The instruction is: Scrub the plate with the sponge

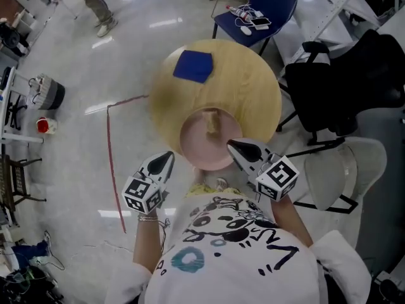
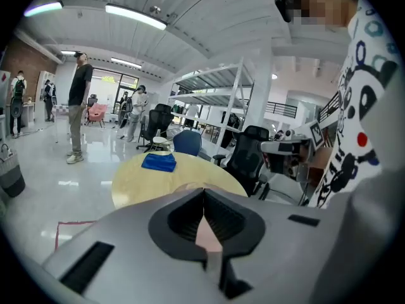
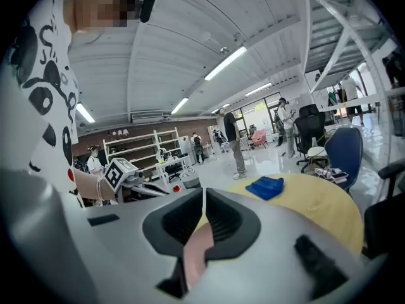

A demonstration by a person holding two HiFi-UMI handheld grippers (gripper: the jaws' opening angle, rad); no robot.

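Right hand-held gripper point(image 1: 233, 145) beside pink plate point(image 1: 192, 147)

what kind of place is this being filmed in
Probably an open-plan office or lab workspace: a black office chair beside a round wooden table, a metal shelving rack, and ceiling strip lights.

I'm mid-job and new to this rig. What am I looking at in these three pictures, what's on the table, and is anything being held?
No robot here: a person holds a two-fingered gripper in each hand. The top-down picture is from a camera on their head, showing the left gripper and right gripper. The other two pictures look along each gripper's fingers. On the round table sit a pink plate with a tan block, perhaps the sponge, and a blue cloth at the far side. Both grippers are shut and empty.
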